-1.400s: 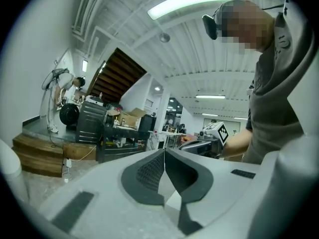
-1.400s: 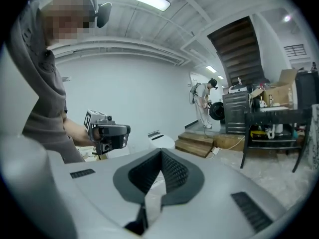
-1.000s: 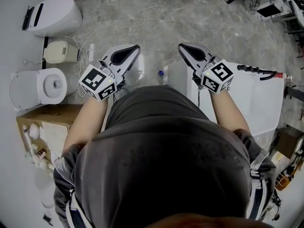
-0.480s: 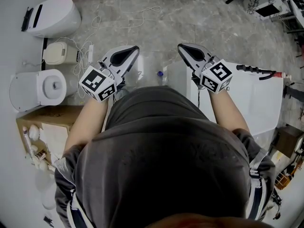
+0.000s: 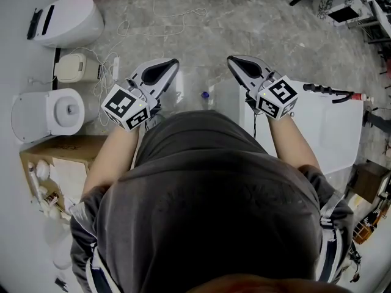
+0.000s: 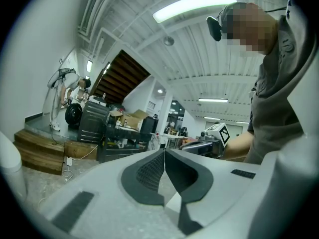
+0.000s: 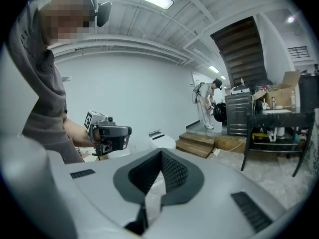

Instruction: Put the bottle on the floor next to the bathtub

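Bottle (image 5: 206, 96) placement reads as done. Floor (image 5: 263, 23): grey stone, and the bottle stands on it with its blue cap up, so it looks upright. Bathtub (image 5: 333, 127): white, on the right. The bottle sits just beside its left edge; can't tell if they touch. Left gripper (image 5: 175, 61) and right gripper (image 5: 231, 58) are held out either side of the bottle, apart from it. Both sets of jaws are clenched tip to tip with nothing between them. Nothing left to do that I can see.
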A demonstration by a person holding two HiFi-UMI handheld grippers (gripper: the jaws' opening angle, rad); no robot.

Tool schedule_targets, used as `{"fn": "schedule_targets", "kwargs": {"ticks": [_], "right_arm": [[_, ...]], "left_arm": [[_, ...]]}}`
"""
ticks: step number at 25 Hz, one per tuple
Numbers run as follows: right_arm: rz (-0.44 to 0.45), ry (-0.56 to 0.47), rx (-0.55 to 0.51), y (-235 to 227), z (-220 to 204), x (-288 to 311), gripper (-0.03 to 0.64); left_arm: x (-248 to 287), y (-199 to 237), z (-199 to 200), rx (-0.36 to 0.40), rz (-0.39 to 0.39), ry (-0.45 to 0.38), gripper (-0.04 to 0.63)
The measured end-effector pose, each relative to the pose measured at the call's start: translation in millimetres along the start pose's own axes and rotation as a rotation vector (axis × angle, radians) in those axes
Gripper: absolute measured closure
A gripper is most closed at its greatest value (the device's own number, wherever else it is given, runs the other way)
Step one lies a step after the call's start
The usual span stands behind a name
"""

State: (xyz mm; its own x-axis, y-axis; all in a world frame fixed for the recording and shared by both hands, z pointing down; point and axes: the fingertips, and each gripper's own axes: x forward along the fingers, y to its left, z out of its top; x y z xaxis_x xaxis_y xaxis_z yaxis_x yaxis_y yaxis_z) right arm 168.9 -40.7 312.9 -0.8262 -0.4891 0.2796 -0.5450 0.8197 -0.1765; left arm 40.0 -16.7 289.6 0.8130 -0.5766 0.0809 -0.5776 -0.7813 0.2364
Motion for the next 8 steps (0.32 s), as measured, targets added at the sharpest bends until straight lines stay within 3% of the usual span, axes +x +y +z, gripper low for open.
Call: {"fn": "schedule_targets", "kwargs": {"ticks": [8], "right_arm": [[0.000,-0.002,-0.003,3.3,1.9,-3.9,0.626]], "left_arm": [[-1.2,-4.5,2.2,-0.003,-0.001,-0.007,0.588]]}}
